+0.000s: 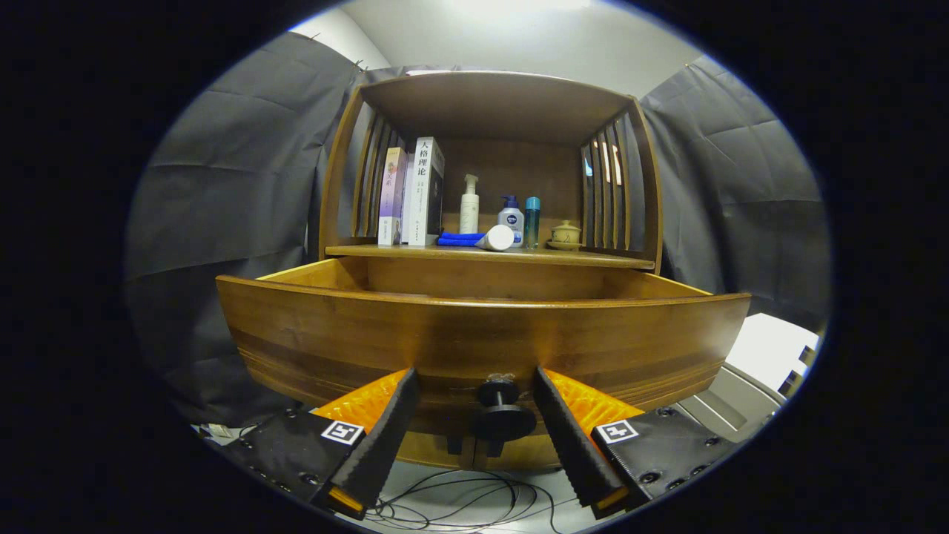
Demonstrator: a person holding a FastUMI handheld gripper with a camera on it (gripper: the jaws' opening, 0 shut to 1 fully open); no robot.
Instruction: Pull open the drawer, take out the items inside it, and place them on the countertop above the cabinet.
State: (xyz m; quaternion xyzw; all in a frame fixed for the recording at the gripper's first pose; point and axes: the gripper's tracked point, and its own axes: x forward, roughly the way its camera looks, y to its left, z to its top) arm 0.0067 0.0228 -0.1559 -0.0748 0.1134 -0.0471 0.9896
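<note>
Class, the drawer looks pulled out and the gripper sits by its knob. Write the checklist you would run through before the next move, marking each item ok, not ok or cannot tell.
1. Drawer pulled out from the cabinet: ok.
2. Gripper released from the knob: ok; the fingers stand apart either side of it, not pressing.
3. Items inside the drawer located: cannot tell; its front panel hides the interior.
4. Free space on the countertop: ok, bare wood at the front edge.
5. Countertop objects clear of the drop spot: cannot tell; blue cloth and white tube lie near the front.
</note>
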